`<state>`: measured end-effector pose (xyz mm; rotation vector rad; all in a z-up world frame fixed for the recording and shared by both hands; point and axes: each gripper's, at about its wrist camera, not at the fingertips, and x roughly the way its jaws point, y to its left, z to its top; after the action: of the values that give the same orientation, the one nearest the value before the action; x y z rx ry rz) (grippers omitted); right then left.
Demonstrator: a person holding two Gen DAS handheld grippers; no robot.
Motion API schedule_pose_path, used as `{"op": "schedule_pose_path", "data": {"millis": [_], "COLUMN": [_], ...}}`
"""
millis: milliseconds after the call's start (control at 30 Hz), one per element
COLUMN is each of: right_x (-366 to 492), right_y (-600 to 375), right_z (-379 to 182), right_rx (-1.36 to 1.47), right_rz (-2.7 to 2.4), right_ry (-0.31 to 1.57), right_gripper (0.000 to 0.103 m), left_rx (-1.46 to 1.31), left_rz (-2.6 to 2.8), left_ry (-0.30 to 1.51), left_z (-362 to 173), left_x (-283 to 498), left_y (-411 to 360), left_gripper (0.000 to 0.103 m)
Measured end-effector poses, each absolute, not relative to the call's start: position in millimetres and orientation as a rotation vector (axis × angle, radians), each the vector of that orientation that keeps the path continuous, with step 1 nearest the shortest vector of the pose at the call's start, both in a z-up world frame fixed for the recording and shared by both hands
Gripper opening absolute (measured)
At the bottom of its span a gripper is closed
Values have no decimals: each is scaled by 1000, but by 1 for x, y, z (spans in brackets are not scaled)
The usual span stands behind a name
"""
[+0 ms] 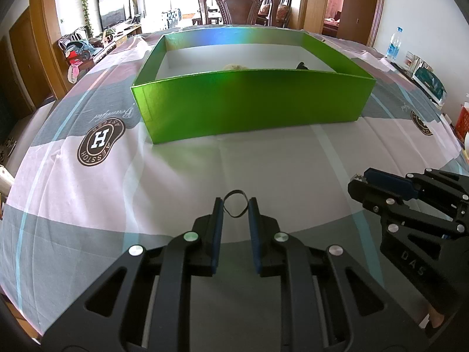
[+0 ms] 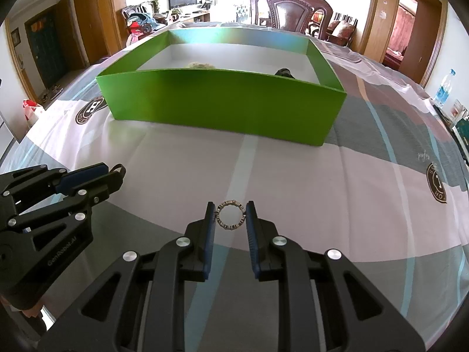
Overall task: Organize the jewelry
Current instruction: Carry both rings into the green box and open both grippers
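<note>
My left gripper is shut on a thin black band ring, pinched between its blue pads above the cloth. My right gripper is shut on a beaded silver ring bracelet held between its pads. A green open box stands ahead of both; it also shows in the right wrist view. Inside it lie a pale beaded piece and a dark item. The right gripper shows in the left wrist view, and the left gripper in the right wrist view.
A patterned pink, grey and white cloth covers the table. A carved wooden chair stands behind the box. A water bottle stands at the far right edge.
</note>
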<state>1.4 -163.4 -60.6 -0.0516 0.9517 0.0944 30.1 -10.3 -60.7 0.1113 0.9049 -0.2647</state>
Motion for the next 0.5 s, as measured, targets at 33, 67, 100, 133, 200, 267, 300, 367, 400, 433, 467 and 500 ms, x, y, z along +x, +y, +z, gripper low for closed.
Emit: {"op": "schedule_pose_path", "data": {"millis": [33, 67, 100, 133, 200, 267, 300, 367, 400, 433, 467, 500], "right_x": [1, 1, 1, 1, 2, 3, 4, 8, 11, 14, 18, 24], "right_y": [-163, -163, -163, -163, -163, -164, -165, -167, -169, -171, -172, -173], "right_z": [-60, -60, -59, -57, -49, -38, -31, -17, -9, -3, 7, 17], "right_rx": [-52, -51, -51, -51, -55, -61, -64, -68, -66, -64, -63, -69], "right_rz": [94, 94, 93, 94, 91, 86, 84, 81, 82, 86, 93, 93], "right_ry": [951, 948, 945, 939, 915, 885, 866, 828, 806, 790, 762, 728], "right_gripper": [21, 21, 21, 21, 21, 21, 21, 21, 21, 21, 21, 21], "left_rx": [111, 111, 112, 112, 112, 111, 109, 104, 104, 103, 101, 99], "left_rz": [-264, -264, -263, -262, -263, -263, -263, -264, -265, -271, -278, -282], "left_ry": [903, 901, 898, 891, 876, 850, 838, 805, 788, 768, 752, 737], "left_z": [-60, -60, -58, -55, -49, -37, -31, -15, -6, 5, 15, 23], "left_x": [30, 30, 31, 31, 33, 37, 39, 46, 50, 55, 61, 67], "left_y": [-10, -10, -10, -9, -8, -7, -6, -3, -2, -2, -3, -4], "left_gripper": [18, 18, 18, 18, 18, 18, 18, 18, 18, 18, 18, 18]}}
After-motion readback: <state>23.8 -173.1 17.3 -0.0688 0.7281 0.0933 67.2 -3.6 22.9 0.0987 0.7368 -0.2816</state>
